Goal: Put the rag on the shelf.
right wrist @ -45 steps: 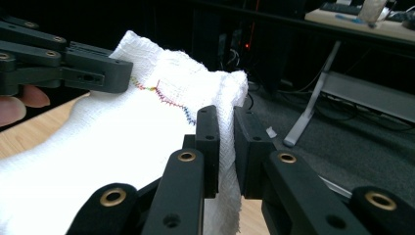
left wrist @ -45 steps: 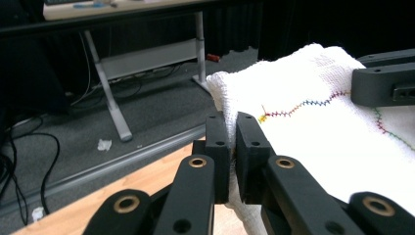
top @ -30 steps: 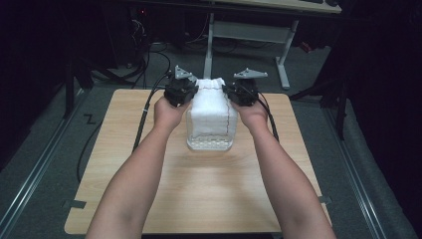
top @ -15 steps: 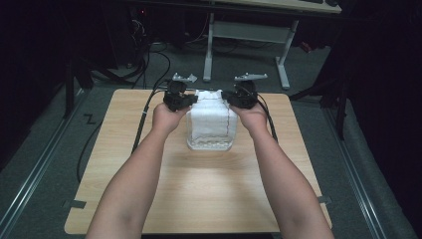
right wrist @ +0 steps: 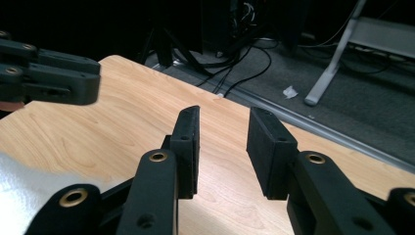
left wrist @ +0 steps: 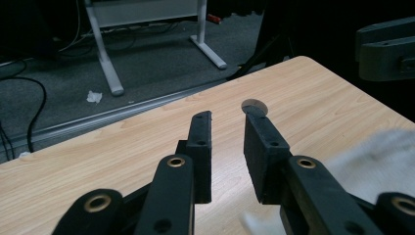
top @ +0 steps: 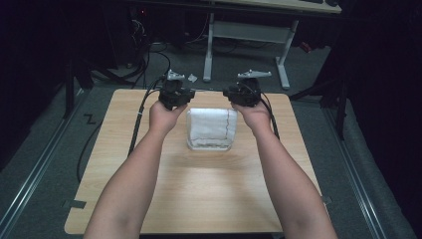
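A white folded towel (top: 211, 127) lies flat on the wooden table (top: 199, 189). My left gripper (top: 174, 93) hovers just beyond the towel's far left corner. My right gripper (top: 245, 91) hovers beyond its far right corner. The left gripper (left wrist: 227, 115) has just been opening, with nothing between its jaws and the towel (left wrist: 377, 156) off to its right. The right gripper (right wrist: 225, 115) has also just been opening, empty, with the towel (right wrist: 29, 181) low at its left. Each gripper view shows the other gripper at its edge.
Black cables (top: 142, 114) trail off the table's far left corner to the floor. A white desk frame (top: 249, 30) stands on the carpet beyond the table. A small round hole (left wrist: 254, 104) sits in the tabletop near the far edge.
The towel stood taller with both grippers at its top edge; now it lies lower and flatter. Both grippers have let go, opened, and drawn apart toward the far edge.
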The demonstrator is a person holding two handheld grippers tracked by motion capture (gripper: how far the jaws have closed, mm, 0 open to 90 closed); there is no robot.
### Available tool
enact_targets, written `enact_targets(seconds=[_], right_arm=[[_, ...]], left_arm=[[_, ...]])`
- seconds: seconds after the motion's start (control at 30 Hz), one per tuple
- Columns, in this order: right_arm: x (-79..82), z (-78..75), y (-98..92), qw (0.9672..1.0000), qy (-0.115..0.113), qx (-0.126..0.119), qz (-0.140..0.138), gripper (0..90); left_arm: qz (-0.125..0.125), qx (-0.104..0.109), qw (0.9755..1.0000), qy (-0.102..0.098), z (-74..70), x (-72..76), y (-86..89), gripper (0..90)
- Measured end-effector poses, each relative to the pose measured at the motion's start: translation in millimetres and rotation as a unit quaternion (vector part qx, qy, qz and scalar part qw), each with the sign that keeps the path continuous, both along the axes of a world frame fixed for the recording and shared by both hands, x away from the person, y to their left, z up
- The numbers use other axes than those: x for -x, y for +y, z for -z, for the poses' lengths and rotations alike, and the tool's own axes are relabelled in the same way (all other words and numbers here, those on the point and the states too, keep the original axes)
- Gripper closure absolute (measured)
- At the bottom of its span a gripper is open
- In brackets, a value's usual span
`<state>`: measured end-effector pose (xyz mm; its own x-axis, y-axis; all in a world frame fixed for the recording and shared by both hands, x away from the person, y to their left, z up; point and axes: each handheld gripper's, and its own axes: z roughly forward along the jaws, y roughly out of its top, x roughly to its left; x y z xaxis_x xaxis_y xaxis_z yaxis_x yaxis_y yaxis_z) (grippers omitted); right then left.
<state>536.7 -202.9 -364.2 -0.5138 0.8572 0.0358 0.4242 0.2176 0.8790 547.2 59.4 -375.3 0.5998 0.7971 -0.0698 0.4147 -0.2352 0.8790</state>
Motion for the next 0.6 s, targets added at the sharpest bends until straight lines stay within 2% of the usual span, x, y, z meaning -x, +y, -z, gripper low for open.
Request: enact_targets(seconds=[0.17, 0.27, 0.3, 0.47, 0.53, 0.6], right_arm=[[10.1, -7.8, -6.8, 0.9999, -0.012, 0.007, 0.003, 64.5], [14.7, -9.9, -10.5, 0.9998, -0.014, 0.010, 0.006, 64.2], [20.1, -10.5, -14.9, 0.9996, -0.021, 0.013, 0.012, 63.2], [31.0, -6.6, -23.5, 0.9994, -0.021, 0.023, 0.018, 60.7], [36.5, -5.6, -27.8, 0.9993, -0.025, 0.017, 0.020, 59.6], [41.2, -5.0, -31.5, 0.9993, -0.025, 0.016, 0.022, 58.2]], left_arm=[[-0.002, 0.012, 0.9998, -0.013, -5.4, 10.8, 7.3, 71.8], [0.000, 0.010, 0.9997, -0.024, -6.0, 16.2, 9.7, 70.6], [0.000, 0.009, 0.9994, -0.032, -5.6, 21.5, 12.3, 70.7], [-0.002, 0.013, 0.9992, -0.037, -2.2, 32.6, 21.2, 70.3], [0.000, 0.009, 0.9994, -0.035, -1.1, 36.6, 25.1, 69.8], [0.002, 0.004, 0.9989, -0.046, 0.4, 42.0, 28.2, 69.3]])
